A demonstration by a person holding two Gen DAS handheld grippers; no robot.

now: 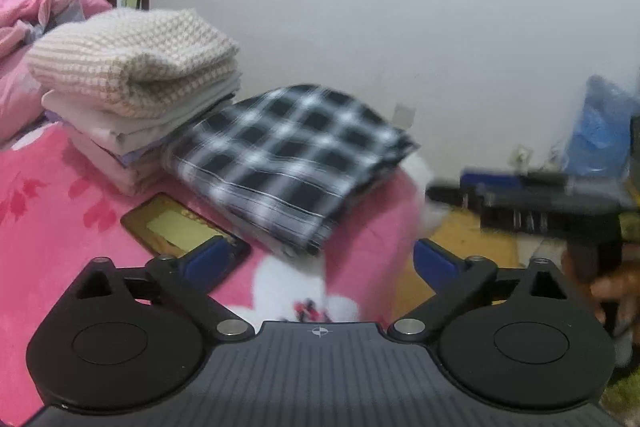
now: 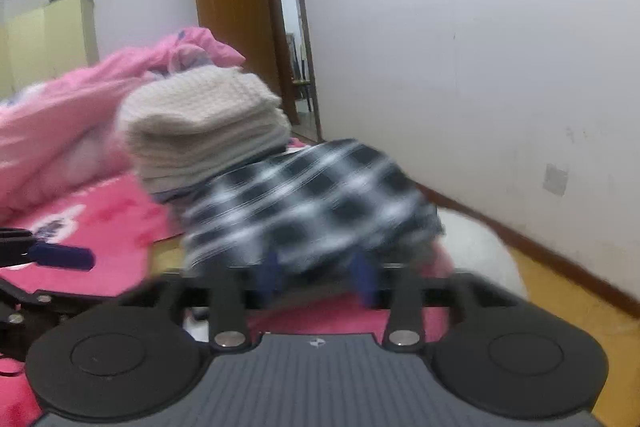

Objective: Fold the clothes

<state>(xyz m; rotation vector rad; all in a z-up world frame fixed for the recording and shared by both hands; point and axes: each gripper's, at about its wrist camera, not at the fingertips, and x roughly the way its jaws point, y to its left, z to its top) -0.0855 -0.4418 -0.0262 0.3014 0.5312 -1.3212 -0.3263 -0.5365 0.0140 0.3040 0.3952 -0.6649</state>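
folded plaid shirt (image 1: 292, 163) lies beside the folded stack (image 1: 136, 83) on the bed (image 1: 60, 195), kept together; left gripper (image 1: 316, 259) spread empty, right gripper (image 2: 320, 277) parted, empty

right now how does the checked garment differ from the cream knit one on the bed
The checked garment is thin, black-and-white plaid and lies directly on the pink bedspread. The cream knit is thick, pale and waffle-textured, and tops a stack of folded clothes, so it sits higher. Both are folded and lie side by side.
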